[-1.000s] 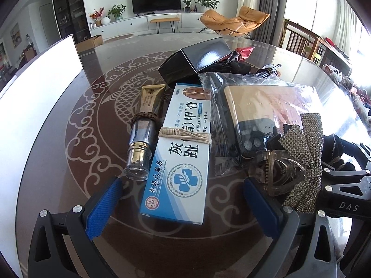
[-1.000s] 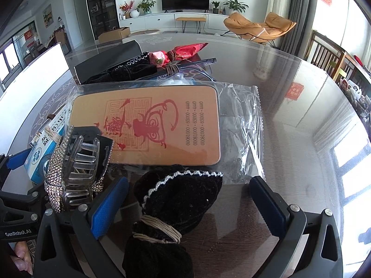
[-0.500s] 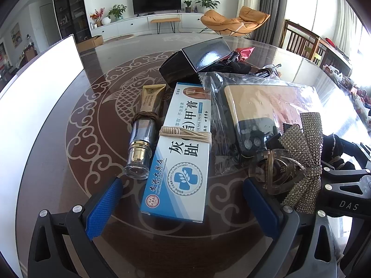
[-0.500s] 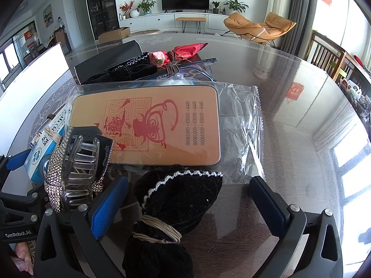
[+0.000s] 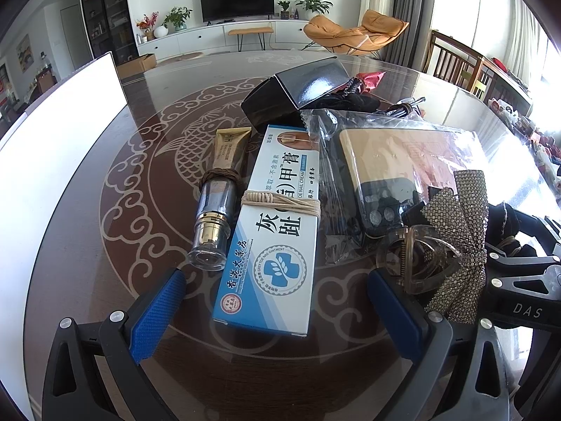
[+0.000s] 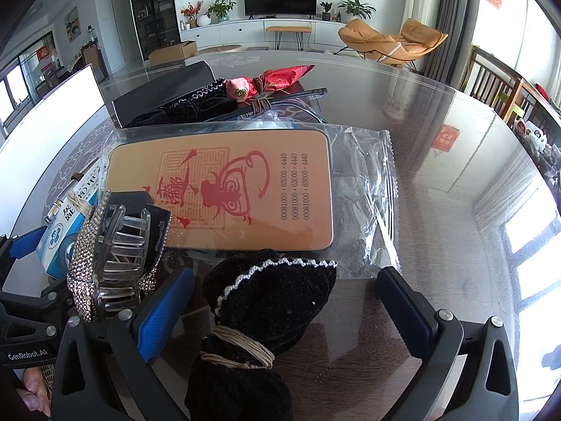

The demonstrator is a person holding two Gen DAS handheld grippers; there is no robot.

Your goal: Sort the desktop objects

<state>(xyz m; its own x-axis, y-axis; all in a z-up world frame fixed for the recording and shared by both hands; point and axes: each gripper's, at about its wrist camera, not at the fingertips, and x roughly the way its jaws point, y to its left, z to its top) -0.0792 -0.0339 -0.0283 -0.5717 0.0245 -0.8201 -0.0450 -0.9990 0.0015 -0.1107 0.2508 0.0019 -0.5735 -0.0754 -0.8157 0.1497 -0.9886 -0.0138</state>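
A blue-and-white ointment box tied with string lies between the wide-apart fingers of my left gripper, which is open and holds nothing. Left of the box lies a gold tube with a clear cap. A phone case in a clear bag lies to the right, and a rhinestone hair claw rests at its near corner. My right gripper is open around a black velvet pouch bound with cord. The same bagged case lies just beyond it, the hair claw at the left.
A black box, another black pouch, a red wrapped packet and a tied dark rod lie farther back on the round glass-topped table. A white panel stands along the left. A person's fingertip shows at lower left.
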